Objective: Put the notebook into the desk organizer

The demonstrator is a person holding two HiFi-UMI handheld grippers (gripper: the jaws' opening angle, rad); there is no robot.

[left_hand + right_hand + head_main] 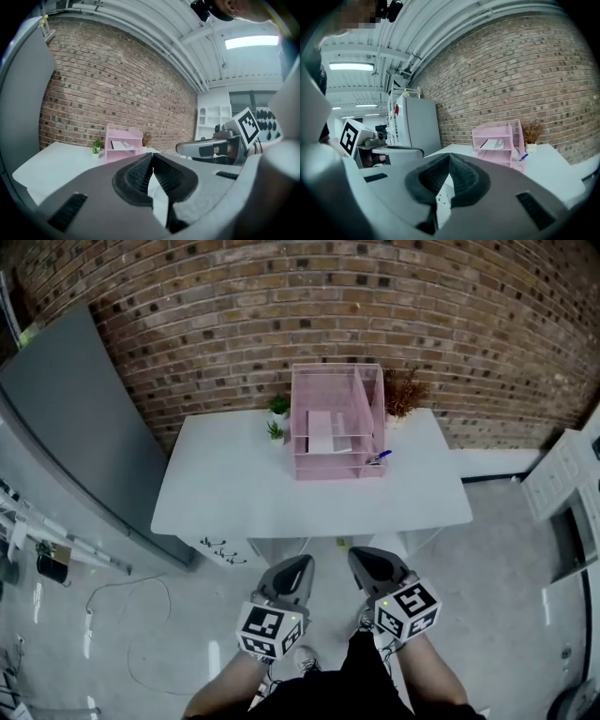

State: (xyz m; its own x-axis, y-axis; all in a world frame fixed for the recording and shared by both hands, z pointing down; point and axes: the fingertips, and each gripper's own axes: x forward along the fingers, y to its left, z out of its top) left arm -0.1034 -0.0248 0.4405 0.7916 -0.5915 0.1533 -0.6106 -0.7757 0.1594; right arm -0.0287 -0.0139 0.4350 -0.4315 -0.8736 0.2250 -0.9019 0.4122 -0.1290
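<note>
A pink mesh desk organizer (298,418) stands at the back of the white table (225,493), against the brick wall. A pale notebook (322,430) lies flat on one of its shelves; the same notebook (123,146) (493,144) shows in both gripper views. Both grippers hang low in front of the table's near edge, well short of the organizer. My left gripper (302,563) (152,157) is shut with nothing between its pads. My right gripper (361,559) (449,157) is shut and empty too, close beside the left one.
A blue pen (379,457) sits in the organizer's right front compartment. Two small green plants (277,407) stand left of the organizer and a dried plant (403,390) stands to its right. A grey panel (66,418) leans at left, a white cabinet (562,470) stands at right, and cables (122,615) lie on the floor.
</note>
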